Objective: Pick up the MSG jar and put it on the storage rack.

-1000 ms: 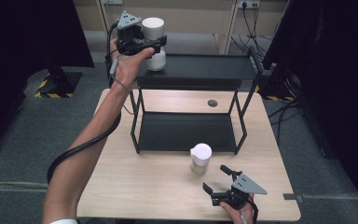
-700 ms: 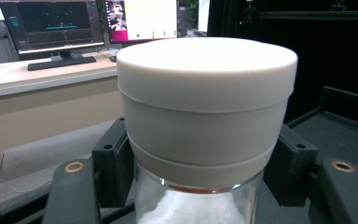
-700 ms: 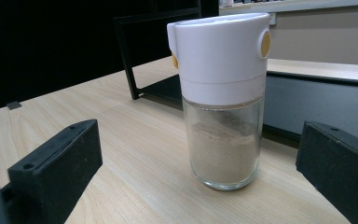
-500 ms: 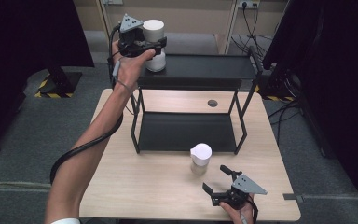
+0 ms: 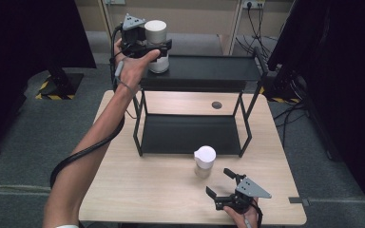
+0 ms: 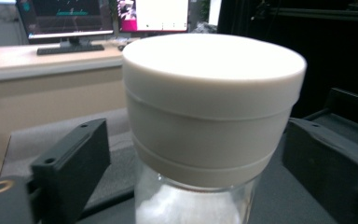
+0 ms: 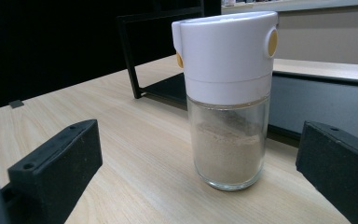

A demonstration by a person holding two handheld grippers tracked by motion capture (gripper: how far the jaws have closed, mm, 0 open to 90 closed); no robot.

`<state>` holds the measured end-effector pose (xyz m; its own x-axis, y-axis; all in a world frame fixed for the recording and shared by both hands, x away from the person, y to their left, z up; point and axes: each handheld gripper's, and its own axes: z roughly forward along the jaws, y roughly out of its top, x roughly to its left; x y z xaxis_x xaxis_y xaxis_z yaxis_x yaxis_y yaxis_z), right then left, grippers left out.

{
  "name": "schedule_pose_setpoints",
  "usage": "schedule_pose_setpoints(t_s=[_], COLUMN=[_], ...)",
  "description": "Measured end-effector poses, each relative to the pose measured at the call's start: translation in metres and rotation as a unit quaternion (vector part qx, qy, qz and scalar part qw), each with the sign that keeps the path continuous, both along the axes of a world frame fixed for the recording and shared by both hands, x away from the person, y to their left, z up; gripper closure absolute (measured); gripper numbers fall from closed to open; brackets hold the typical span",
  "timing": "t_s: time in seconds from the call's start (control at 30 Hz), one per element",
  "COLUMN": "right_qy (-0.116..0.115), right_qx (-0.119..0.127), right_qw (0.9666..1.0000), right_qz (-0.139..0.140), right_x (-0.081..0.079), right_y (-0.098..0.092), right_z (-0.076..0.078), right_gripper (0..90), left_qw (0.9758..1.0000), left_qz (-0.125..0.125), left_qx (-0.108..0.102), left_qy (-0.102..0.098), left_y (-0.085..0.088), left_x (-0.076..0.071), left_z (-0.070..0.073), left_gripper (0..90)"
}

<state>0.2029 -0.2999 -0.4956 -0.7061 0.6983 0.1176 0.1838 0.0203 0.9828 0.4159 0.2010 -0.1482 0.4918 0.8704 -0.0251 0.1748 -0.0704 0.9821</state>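
Jar, clear glass with a wide grey screw lid (image 5: 156, 43), barely shifted over the last second: upper left of frame, on the black metal rack's (image 5: 204, 71) top shelf. Left tool (image 5: 158, 47) brackets it, jaws apart, released; likely placed. Right tool (image 5: 219, 184) idle, spread open before the white-capped glass shaker (image 5: 204, 161) on the worktop (image 5: 138, 190).

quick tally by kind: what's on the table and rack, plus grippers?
Jars: 2, one on the rack's top shelf, one on the table
Racks: 1
Grippers: 2, left gripper, right gripper
Total: 5
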Motion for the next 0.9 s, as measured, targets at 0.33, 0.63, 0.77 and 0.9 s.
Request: schedule_pose_setpoints(t_s=[0.33, 0.63, 0.77, 0.9], right_qy=[0.001, 0.000, 0.001, 0.001], right_qx=[0.000, 0.000, 0.001, 0.001], right_qw=[1.0000, 1.0000, 1.0000, 1.0000], right_qz=[0.001, 0.002, 0.002, 0.002], right_x=[0.000, 0.000, 0.000, 0.000], right_y=[0.000, 0.001, 0.001, 0.001], right_z=[0.000, 0.000, 0.000, 0.000], right_gripper=[0.5, 0.5, 0.5, 0.5], left_qw=[0.9999, 0.9998, 0.9996, 0.9994], left_qz=[-0.005, -0.010, -0.018, -0.026], left_qx=[-0.010, -0.014, -0.020, -0.022], left_qy=[0.000, 0.001, -0.001, -0.006], left_y=[0.002, 0.006, 0.010, 0.013], left_x=[-0.007, -0.021, -0.028, -0.034], left_z=[-0.001, 0.000, -0.004, -0.006], left_gripper=[2.4, 1.9, 1.8, 1.8])
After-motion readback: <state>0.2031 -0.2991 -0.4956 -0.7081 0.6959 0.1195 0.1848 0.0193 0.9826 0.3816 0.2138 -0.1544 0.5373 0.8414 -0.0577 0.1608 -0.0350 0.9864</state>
